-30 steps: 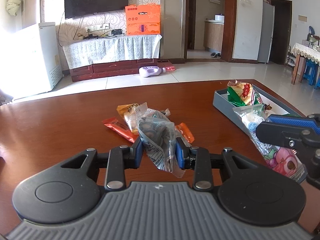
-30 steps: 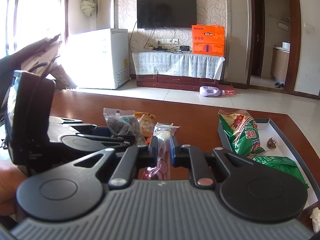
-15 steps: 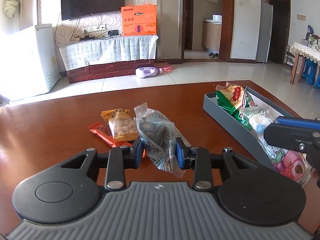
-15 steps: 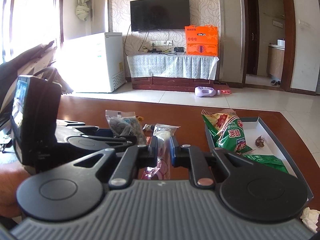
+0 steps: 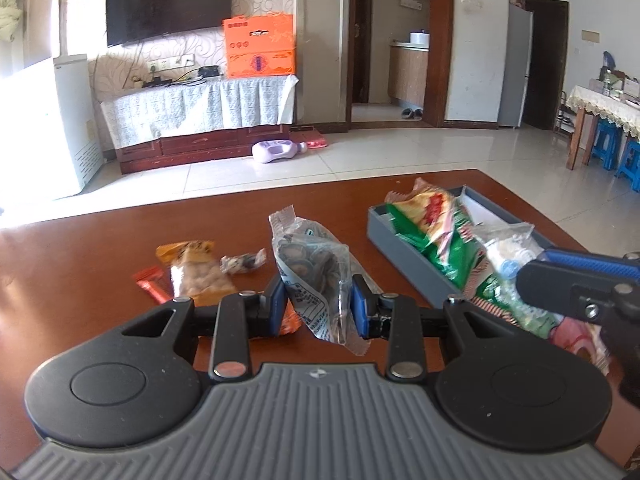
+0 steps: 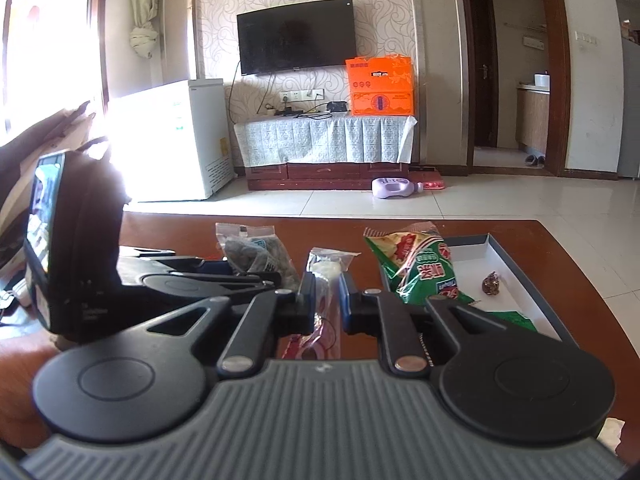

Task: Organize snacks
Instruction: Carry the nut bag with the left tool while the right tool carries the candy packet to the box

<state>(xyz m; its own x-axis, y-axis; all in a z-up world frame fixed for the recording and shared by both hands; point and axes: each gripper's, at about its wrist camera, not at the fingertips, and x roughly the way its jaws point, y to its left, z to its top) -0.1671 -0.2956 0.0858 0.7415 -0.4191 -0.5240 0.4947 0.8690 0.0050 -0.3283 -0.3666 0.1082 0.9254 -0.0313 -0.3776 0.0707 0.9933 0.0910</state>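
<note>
My left gripper (image 5: 318,300) is shut on a clear packet of dark round snacks (image 5: 316,268), held above the brown table (image 5: 80,264). My right gripper (image 6: 325,294) is shut on a clear packet with white and pink contents (image 6: 326,270). The right gripper also shows at the right of the left wrist view (image 5: 584,284), over the grey box (image 5: 408,256). The box holds green and red snack bags (image 5: 436,220) and, in the right wrist view, a small wrapped candy (image 6: 491,283). The left gripper with its packet appears left of centre in the right wrist view (image 6: 256,256).
Loose snacks lie on the table left of the box: an orange peanut bag (image 5: 196,268), a red stick (image 5: 150,284) and a small wrapped candy (image 5: 244,262). The table's far edge runs just behind the box. A white crumpled scrap (image 6: 610,432) lies at the near right.
Both grippers have moved right toward the grey box with their packets. The box and its bags sit closer and more central in both views.
</note>
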